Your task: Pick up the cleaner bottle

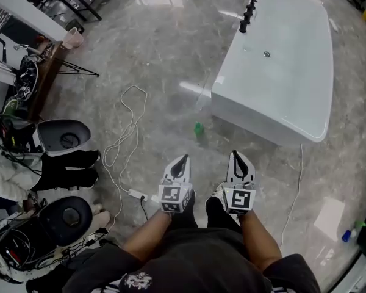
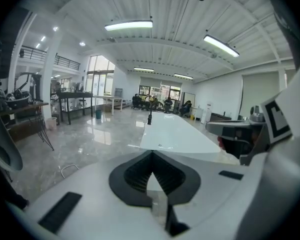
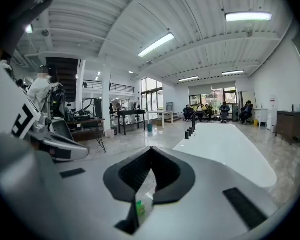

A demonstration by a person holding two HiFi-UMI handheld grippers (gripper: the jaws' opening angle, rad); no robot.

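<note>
The cleaner bottle (image 1: 199, 129), clear with a green cap, stands on the grey marble floor just off the near corner of the white bathtub (image 1: 274, 72). Both grippers are held close to the person's body, well short of the bottle. My left gripper (image 1: 183, 159) is shut and empty, its tips meeting (image 2: 151, 156). My right gripper (image 1: 234, 154) is also shut with nothing in it (image 3: 151, 151). In the right gripper view the bottle's green cap (image 3: 140, 207) shows low through the gap behind the jaws. The person's shoes stand right below the grippers.
The tub carries a black tap (image 1: 250, 8) at its far end. A white cable with a power strip (image 1: 136, 193) loops over the floor at left. Black-and-white machine housings (image 1: 64, 136) and a cluttered desk line the left side. Another thin cable (image 1: 296, 188) runs at right.
</note>
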